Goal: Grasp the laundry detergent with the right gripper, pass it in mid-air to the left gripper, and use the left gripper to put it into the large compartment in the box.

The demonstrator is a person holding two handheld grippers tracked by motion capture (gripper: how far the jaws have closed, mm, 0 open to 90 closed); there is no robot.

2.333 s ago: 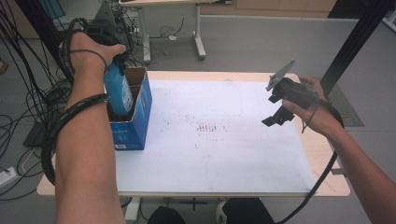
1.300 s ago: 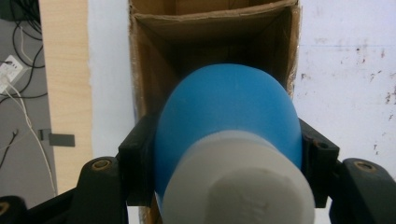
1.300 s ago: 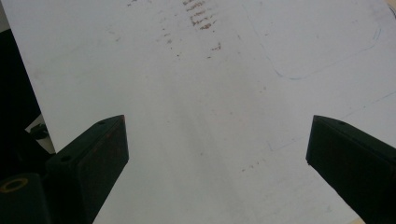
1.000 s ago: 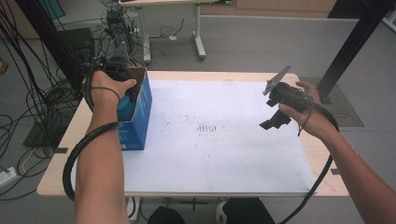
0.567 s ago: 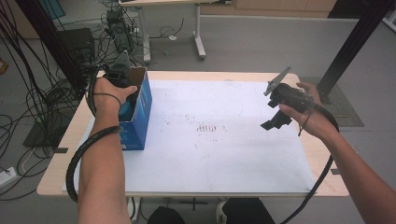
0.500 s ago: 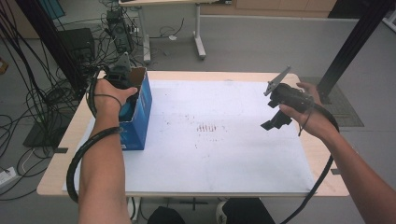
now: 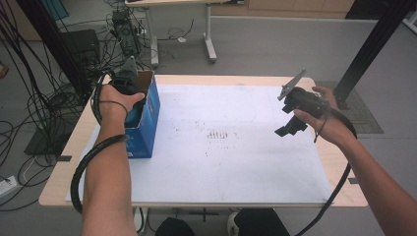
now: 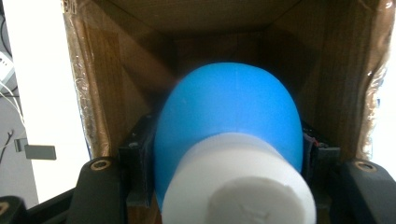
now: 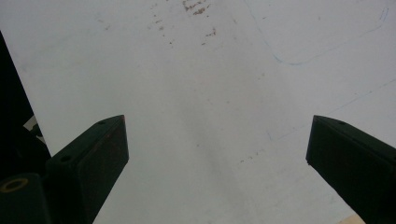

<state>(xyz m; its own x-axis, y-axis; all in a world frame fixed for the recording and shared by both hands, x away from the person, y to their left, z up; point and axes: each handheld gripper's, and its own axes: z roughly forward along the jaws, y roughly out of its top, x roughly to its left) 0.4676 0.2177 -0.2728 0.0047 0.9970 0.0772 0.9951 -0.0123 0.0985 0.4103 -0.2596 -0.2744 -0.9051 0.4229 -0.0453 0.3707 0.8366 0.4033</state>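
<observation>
The blue bottle with a white cap sits clamped between the jaws of the left gripper, inside the open cardboard box. In the left gripper view, brown inner walls close in on both sides of the bottle, leaving a narrow margin on each side and open depth behind it. The box, blue on its outside, stands upright at the left end of the table, near the table's left edge and partly on the white sheet.

The right gripper is held above the right part of the sheet, well apart from the box. Its jaws stand wide apart with nothing between them; the right gripper view shows bare sheet below. The centre of the sheet offers free room, marked by small brown specks and faint blue pen lines.

Compared with the earliest frame, the bottle has gone from standing tall above the box rim to lying deep inside the box, and the left hand is lower, at the box opening. The right gripper is almost unchanged.

No legible writing can be made out on the box or bottle.
</observation>
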